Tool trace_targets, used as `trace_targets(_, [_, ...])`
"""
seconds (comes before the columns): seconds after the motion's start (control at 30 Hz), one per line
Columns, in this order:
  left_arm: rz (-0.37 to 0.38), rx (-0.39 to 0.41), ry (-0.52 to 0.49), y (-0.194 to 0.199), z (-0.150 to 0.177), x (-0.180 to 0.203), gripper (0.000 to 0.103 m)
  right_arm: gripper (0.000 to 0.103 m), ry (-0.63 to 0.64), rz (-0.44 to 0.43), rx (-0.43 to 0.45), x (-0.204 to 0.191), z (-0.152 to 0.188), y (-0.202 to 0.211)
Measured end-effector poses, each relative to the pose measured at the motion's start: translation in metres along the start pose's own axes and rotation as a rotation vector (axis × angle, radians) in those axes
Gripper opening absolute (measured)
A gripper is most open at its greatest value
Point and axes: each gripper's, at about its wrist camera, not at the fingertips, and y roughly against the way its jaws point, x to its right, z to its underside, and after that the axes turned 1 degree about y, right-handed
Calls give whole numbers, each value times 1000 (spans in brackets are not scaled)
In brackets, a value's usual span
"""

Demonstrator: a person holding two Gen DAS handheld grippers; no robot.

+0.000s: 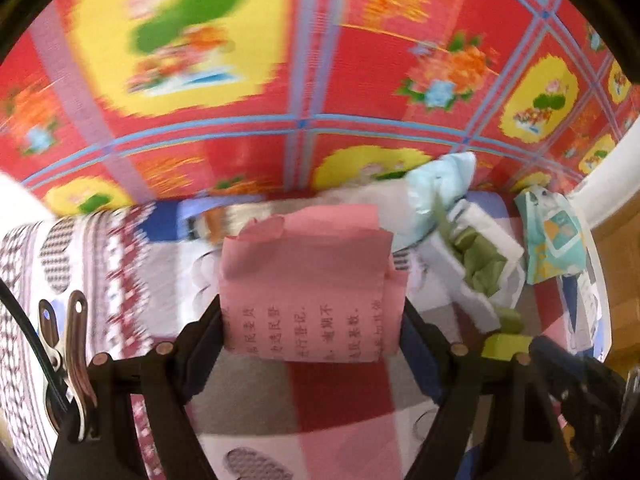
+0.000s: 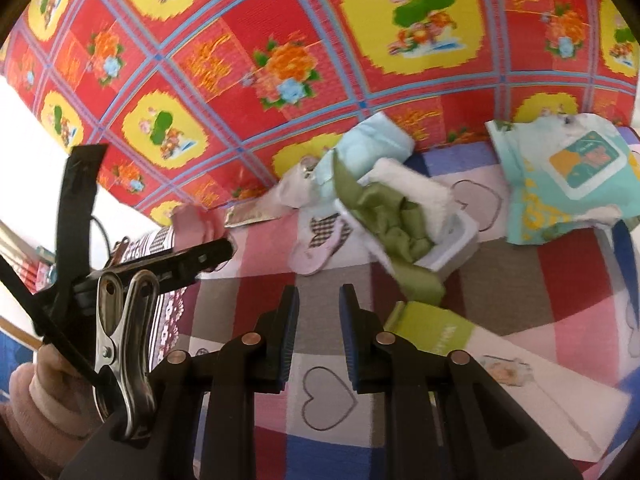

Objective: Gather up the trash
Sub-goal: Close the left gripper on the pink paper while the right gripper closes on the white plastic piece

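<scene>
A creased pink paper (image 1: 308,280) with printed text sits between the fingers of my left gripper (image 1: 312,320), which is shut on it just above the checked bedspread (image 1: 332,396). From the right wrist view that gripper (image 2: 200,256) shows at the left, with the pink paper (image 2: 196,220) at its tip. My right gripper (image 2: 318,300) hovers over the bedspread, its jaws a narrow gap apart with nothing between them. Ahead of it lie a white tray of green wrappers (image 2: 408,216), a light blue wrapper (image 2: 372,140), a teal wet-wipe pack (image 2: 560,184) and a lime-green label (image 2: 432,328).
The bedspread (image 2: 520,280) ends at an edge beyond the trash, and a red and yellow floral mat (image 2: 240,60) covers the floor below. A silver wrapper (image 2: 248,216) lies near that edge. A white surface (image 1: 608,184) stands at the right.
</scene>
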Motion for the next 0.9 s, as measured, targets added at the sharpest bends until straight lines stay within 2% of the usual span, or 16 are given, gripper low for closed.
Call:
trace_targets(0.03, [-8,1,16,4,4,-7,84,23,4,-1,-7,-4,0,-4])
trace_targets(0.1, [-20,2,46,11,11,-18,84,34,12,4,-17,-10,-2,-12])
trace_targets(0.23, [-36,0,102,23,28,-42,84,34,37,29,-38,-22,-4,-32])
trace_targets(0.33, [-50,-3,128,34,38,-62,84,40,50,66,-53,-27,-7,-51])
trace_targets(0.53, [-58,-5,188,48,61,-94,84,43,27,122,-98,-31,-14,-85])
trace_targets(0.7, [-65,-6,232,58,78,-117,84,56,45,211,-91,-39,-19,-105])
trace_targets(0.9, [-67,-4,275,65,94,-140,84,57,62,283,-69,-46,-27,-122])
